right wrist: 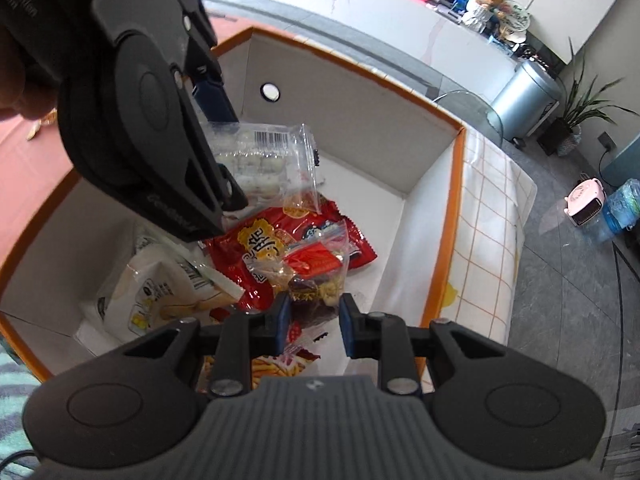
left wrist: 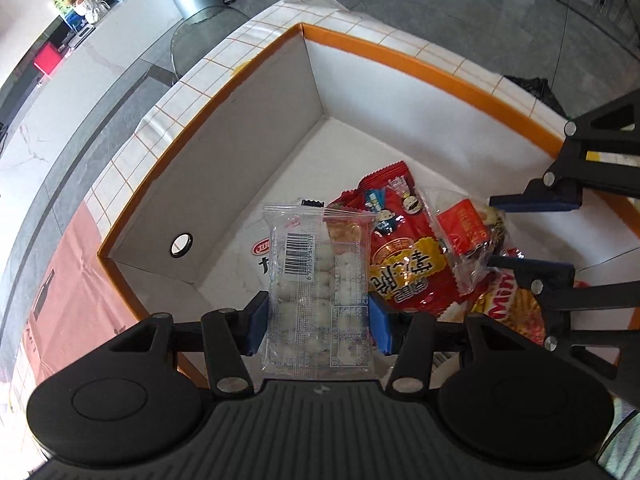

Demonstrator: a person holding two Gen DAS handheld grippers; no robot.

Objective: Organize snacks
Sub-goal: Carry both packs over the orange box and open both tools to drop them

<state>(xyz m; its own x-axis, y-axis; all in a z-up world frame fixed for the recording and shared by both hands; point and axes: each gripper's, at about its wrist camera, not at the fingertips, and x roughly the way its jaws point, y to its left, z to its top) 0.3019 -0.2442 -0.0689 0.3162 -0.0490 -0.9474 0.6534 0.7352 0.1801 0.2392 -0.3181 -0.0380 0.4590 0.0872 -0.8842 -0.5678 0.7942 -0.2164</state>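
The left gripper is pinching a clear packet of white sweets across its width at the lower centre of the frame, over the orange-rimmed box. The packet is looking light, crinkly and slippery, so a mid-body hold suits it. Inside the box a red snack bag and a clear mixed-snack pouch are lying. The right gripper is hovering with jaws parted, probably empty, around the pouch.

We see a table under a grid-patterned white cloth, an orange-rimmed white box resting directly on it.
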